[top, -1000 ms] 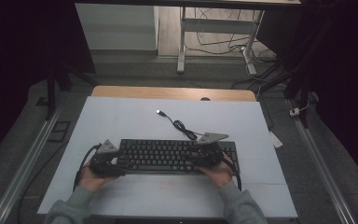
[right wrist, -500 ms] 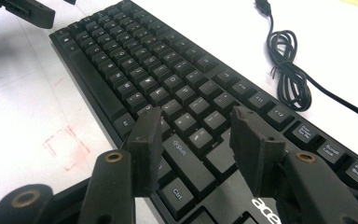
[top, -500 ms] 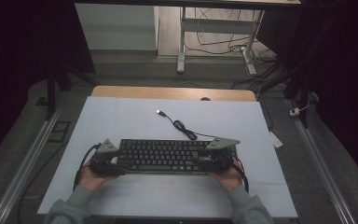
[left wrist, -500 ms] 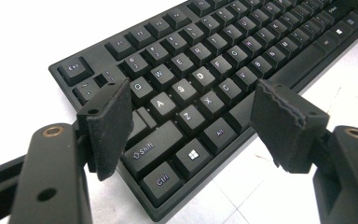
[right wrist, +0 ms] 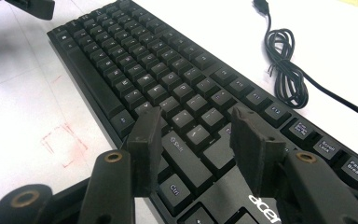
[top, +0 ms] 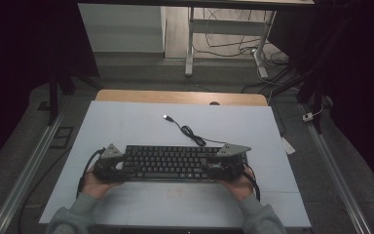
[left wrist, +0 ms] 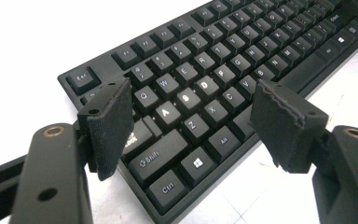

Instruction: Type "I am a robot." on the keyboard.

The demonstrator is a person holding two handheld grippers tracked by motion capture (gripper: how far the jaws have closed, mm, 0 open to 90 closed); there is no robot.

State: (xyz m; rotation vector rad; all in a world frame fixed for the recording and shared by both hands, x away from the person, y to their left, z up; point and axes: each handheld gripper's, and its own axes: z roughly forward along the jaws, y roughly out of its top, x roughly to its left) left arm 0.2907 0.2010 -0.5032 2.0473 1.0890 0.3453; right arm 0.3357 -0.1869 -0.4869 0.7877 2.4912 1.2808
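The keyboard (top: 175, 163) is lain near the table's (top: 126, 122) front edge; both the left claw (left wrist: 191, 116) and the right claw (right wrist: 193, 140) are held apart over its ends, the right just opened.

A long black computer keyboard (top: 175, 163) lies crosswise on the near half of the white-topped table (top: 126, 122). Its thin black cable (top: 191, 133) runs off from behind its right part, loops once, and ends in a plug (top: 166, 117) farther back, near the table's middle. The left tool (top: 119, 170) sits at the keyboard's left end, the right tool (top: 214, 170) at its right end, each with its jaws spread above the keys there.
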